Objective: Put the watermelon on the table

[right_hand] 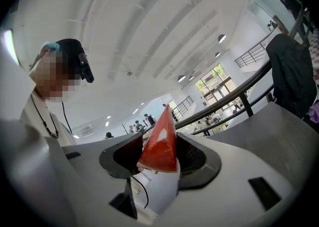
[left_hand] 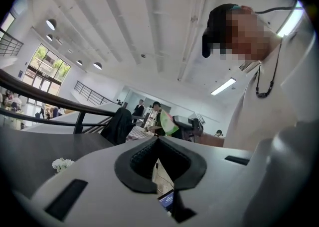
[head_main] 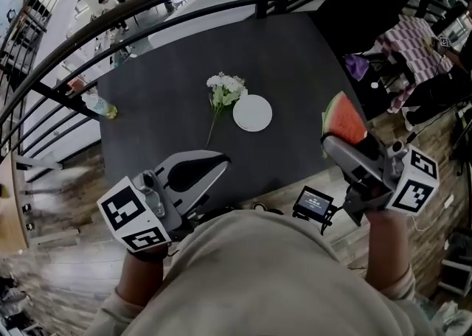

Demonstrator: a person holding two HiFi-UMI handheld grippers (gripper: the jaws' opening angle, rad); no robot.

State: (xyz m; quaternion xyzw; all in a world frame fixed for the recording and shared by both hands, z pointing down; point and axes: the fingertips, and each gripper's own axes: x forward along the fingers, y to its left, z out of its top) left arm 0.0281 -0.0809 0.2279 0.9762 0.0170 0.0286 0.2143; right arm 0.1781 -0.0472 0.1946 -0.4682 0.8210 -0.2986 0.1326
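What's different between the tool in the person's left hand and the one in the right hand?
The left gripper holds nothing, while the right gripper clamps a watermelon slice. The left gripper's jaw tips meet; the right gripper's are held apart by the slice. Both are white, hand-held, and sit by the near edge of the dark table.

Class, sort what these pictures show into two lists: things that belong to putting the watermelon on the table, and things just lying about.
Belongs to the job: watermelon slice; right gripper, jaws shut on it; dark table.

Just lying about: white flowers; white plate; bottle at the table's left edge; left gripper, jaws together, empty.
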